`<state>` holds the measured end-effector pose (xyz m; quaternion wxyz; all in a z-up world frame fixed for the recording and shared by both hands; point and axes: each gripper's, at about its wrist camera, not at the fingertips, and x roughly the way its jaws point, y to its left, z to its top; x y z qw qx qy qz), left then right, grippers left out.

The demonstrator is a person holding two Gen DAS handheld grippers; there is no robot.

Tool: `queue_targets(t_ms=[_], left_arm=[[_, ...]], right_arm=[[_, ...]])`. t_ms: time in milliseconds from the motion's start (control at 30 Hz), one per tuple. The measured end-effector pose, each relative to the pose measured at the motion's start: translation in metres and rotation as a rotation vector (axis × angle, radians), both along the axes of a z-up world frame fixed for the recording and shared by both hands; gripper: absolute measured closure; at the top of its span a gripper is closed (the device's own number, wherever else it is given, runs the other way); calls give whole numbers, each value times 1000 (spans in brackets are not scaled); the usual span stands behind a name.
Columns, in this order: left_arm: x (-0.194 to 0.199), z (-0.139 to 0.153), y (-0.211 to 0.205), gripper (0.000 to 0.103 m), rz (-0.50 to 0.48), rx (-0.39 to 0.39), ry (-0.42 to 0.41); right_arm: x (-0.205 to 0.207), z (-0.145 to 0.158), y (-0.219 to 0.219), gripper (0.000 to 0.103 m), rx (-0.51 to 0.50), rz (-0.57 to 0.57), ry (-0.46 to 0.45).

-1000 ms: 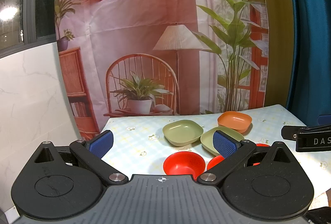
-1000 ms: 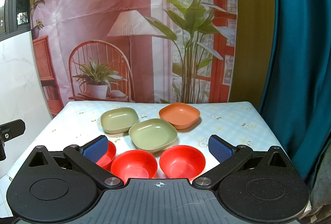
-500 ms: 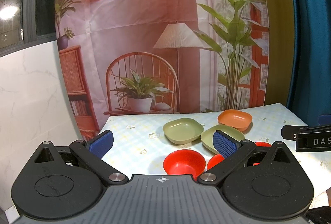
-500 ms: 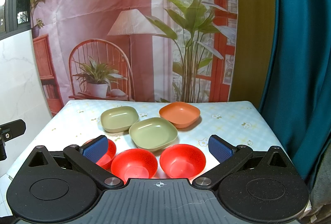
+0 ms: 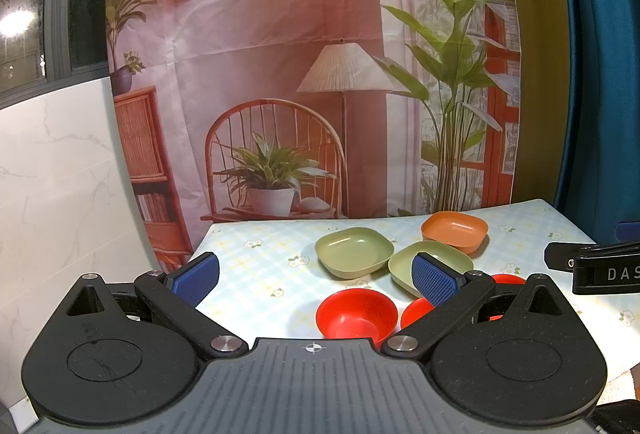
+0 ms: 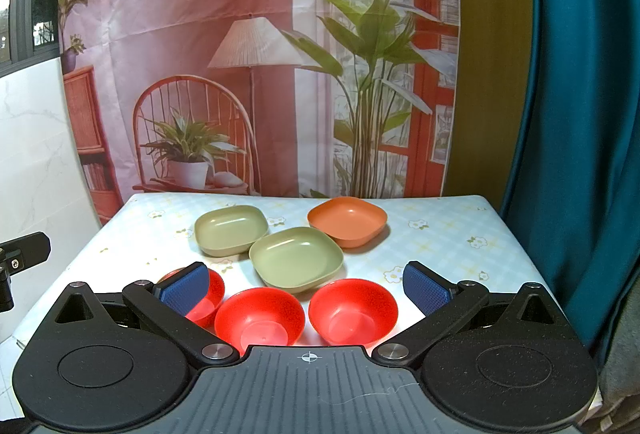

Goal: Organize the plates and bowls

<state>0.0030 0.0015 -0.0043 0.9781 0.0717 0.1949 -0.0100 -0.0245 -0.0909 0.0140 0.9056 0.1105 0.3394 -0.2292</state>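
Three red round bowls stand in a row at the table's near edge: left (image 6: 204, 296), middle (image 6: 259, 316), right (image 6: 353, 310). Behind them are two green square plates, one at the back left (image 6: 231, 229) and one nearer (image 6: 296, 258), and an orange square plate (image 6: 347, 221). My right gripper (image 6: 306, 284) is open and empty, above the red bowls. My left gripper (image 5: 316, 274) is open and empty, over the table's left part, with a red bowl (image 5: 356, 314) just ahead. The green plates (image 5: 354, 252) and the orange plate (image 5: 455, 232) also show in the left wrist view.
The table (image 6: 440, 230) has a pale checked cloth with flowers. A printed backdrop (image 6: 240, 53) hangs behind it, a teal curtain (image 6: 580, 113) at the right, a white marble wall (image 5: 52, 173) at the left. The right gripper's body (image 5: 600, 270) shows in the left wrist view.
Both views have crept slightly; the dishes sit a touch lower and closer in the frames. Both grippers stay open and empty. No dish has moved.
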Motion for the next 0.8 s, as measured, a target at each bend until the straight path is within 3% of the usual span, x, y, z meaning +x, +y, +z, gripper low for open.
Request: queue_targets(t_ms=[800], left_arm=[[-1, -1, -1, 0, 2, 1, 9]], right_arm=[[0, -2, 1, 0, -2, 2, 3]])
